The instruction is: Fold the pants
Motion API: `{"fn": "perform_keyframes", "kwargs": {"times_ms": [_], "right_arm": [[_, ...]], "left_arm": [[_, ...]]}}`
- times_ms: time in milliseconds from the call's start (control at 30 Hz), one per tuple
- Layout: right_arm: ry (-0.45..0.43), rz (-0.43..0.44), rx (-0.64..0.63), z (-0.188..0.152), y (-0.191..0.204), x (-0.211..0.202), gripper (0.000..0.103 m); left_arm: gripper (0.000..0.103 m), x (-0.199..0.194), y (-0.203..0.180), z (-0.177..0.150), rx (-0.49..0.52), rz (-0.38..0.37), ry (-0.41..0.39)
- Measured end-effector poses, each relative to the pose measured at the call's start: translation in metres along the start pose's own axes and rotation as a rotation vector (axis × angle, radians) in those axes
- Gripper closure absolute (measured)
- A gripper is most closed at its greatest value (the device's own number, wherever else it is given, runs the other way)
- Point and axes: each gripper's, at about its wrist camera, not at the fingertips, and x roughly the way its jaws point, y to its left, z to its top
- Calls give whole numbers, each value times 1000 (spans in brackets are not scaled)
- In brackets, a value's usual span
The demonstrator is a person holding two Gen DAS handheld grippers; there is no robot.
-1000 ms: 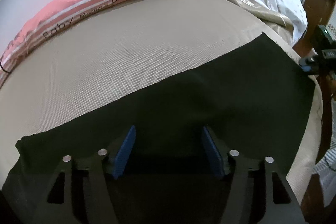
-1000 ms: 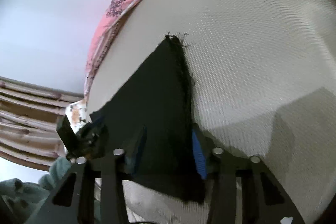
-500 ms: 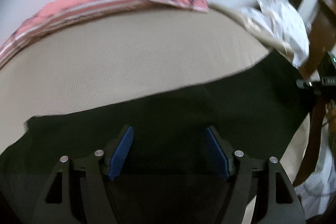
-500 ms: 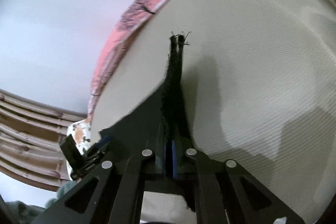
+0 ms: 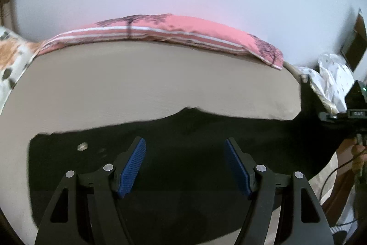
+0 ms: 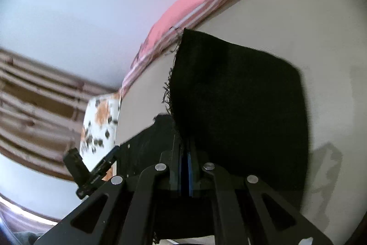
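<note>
Black pants [image 5: 183, 130] lie across the near part of a beige bed [image 5: 137, 75]. My left gripper [image 5: 184, 148] is open just above the pants, its blue pads [image 5: 133, 164] spread wide with nothing between them. My right gripper [image 6: 185, 160] is shut on the frayed hem end of the pants [image 6: 240, 95] and holds it lifted off the bed, the cloth standing up in front of the camera. The right gripper shows at the right edge of the left wrist view [image 5: 353, 116], and the left gripper shows at lower left of the right wrist view [image 6: 91, 171].
A pink pillow [image 5: 183, 31] with a tree print lies along the bed's far edge by the white wall. A white spotted cloth [image 5: 332, 79] is heaped at the far right. A patterned cushion [image 6: 101, 121] sits by the wooden headboard [image 6: 34, 95].
My right gripper closed on the hem and lifted it up and over toward the rest of the pants. My left gripper stayed open and tilted up, with more wall in its view.
</note>
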Motion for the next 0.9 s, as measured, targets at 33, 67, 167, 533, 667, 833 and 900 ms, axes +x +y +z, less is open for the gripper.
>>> {"fn": "perform_keyframes", "kwargs": {"times_ms": [33,67,167,533,667,833,900], "right_arm": [[24,-7,-13,-1,10,19,98],[49,-19,-32,-4,18,34,98],[128,-37,-47,-16,34,82,98],[303,-180,-215,-69,70,177,84],[312,-162,-196,-73,74,171,67],[224,-202,-245,-67,74,124,56],[174,-229,-226,-63,64,101,56]], "left_arm": [[32,-5,10,-5,-13,3,-2],[32,-7,17,-8,-21,5,-1],[32,-16,36,-19,-57,-2,0],[32,-19,41,-26,-81,-91,22],[32,-8,30,-26,-97,-154,80],[32,10,16,-28,-167,-322,179],[32,24,14,-28,-225,-394,240]]}}
